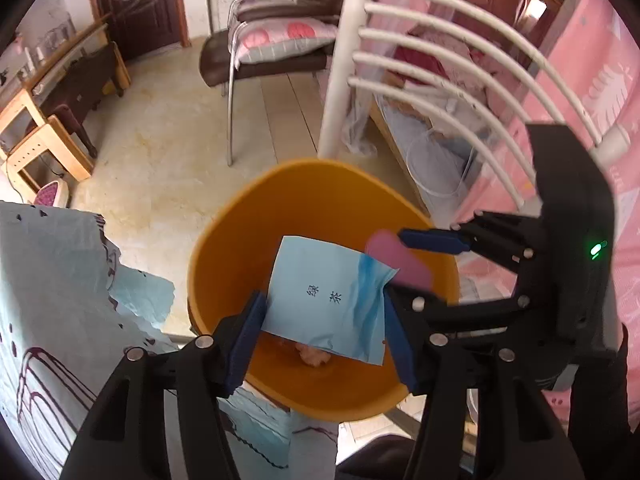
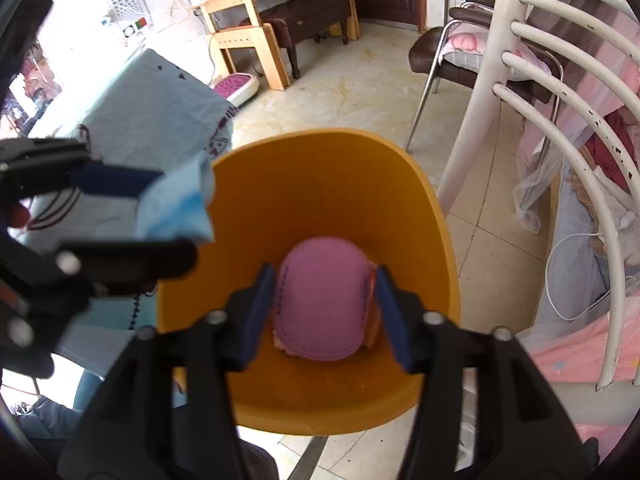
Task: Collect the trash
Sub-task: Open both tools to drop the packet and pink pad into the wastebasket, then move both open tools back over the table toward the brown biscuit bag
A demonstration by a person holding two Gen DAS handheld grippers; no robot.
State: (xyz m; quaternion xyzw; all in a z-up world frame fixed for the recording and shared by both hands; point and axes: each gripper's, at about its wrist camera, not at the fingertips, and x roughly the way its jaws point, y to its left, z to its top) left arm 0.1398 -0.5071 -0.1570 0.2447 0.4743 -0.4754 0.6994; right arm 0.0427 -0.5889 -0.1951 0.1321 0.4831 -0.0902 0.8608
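left gripper point(image 1: 325, 312): jaws part open over the orange bin point(image 1: 224, 240); blue paper packet point(image 1: 320, 300) sits between the pads, edges at or near both. Can't tell if it's pinched or already loose.
right gripper point(image 2: 325, 312): jaws part open, also over the bin; pink pouch point(image 2: 320, 300) between the pads with a slim gap each side, looks let go or nearly.
step: drop-off, both pieces of trash above the bin mouth.
bin contents: small pale scrap point(image 1: 314, 356) on the bottom, otherwise bare.
next move: widen both jaws fully, let the items fall clear, then lift straight out; the packet may snag on a pad.
surface: pale tiled floor point(image 1: 160, 140); blue patterned cloth point(image 1: 48, 280) just beside the bin.
room: white metal rail point(image 1: 440, 60), dark chair point(image 1: 272, 52) with cushion, wooden desk point(image 2: 248, 12), dark door point(image 1: 136, 0) far back.
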